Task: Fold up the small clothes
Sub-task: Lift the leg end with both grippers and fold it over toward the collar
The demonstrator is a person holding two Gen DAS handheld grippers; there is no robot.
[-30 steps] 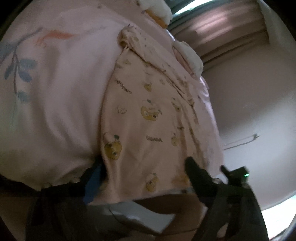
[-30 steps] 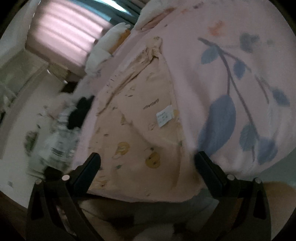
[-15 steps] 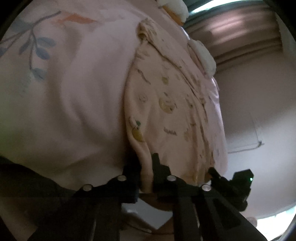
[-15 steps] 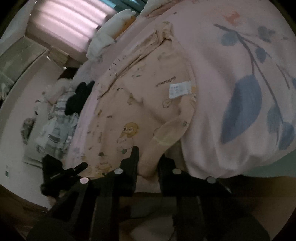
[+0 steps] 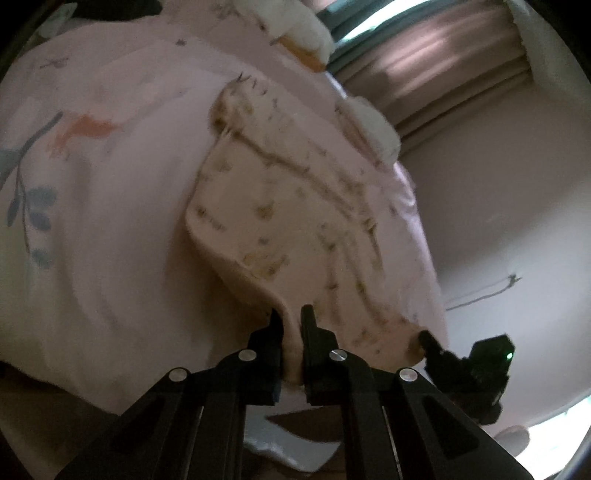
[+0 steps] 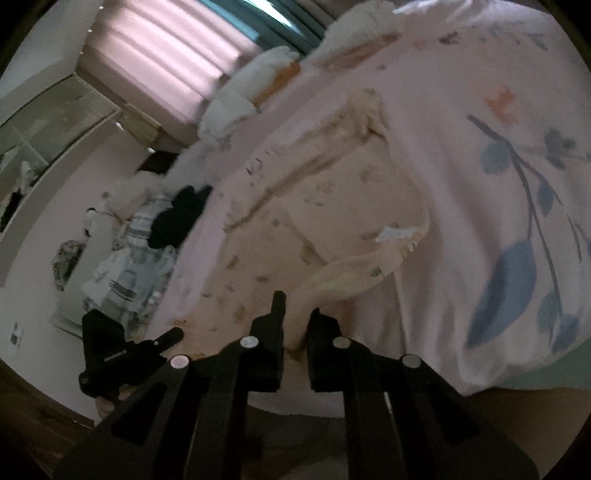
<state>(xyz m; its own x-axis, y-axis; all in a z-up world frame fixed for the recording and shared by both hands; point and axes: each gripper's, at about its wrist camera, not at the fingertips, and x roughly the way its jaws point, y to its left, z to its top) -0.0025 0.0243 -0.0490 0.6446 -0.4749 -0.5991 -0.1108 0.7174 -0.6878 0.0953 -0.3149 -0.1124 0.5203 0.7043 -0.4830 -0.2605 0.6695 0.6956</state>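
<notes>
Left gripper (image 5: 291, 314) pinches the near hem of the small garment (image 5: 288, 221), cloth squeezed between its black fingers (image 5: 275, 328). A second ago those fingers stood wide apart over the flat hem; now they are pressed onto it. Right gripper (image 6: 295, 314) likewise clamps the other near corner of the garment (image 6: 325, 206); its jaws have just been closing, with cloth between them. A second ago they were spread wide either side of the hem. In the left wrist view the right gripper (image 5: 428, 341) shows at the lower right, gripping its corner.

Garment is pale peach with small yellow cartoon prints. Its near edge is now lifted off the bed and curls up, where before it lay flat; the far part still rests on the bedcover (image 5: 110, 229). A white care label (image 6: 397, 233) shows on the raised fold.

Bedcover is pink with blue leaf and orange prints. Beyond the garment, white and orange pillows (image 5: 303, 33) at the head of the bed. Further off, pinkish curtains (image 6: 166, 62) and a bright window strip. Left of the bed in the right wrist view, a pile of striped and black clothes (image 6: 155, 236) on the floor, then a pale wall.
</notes>
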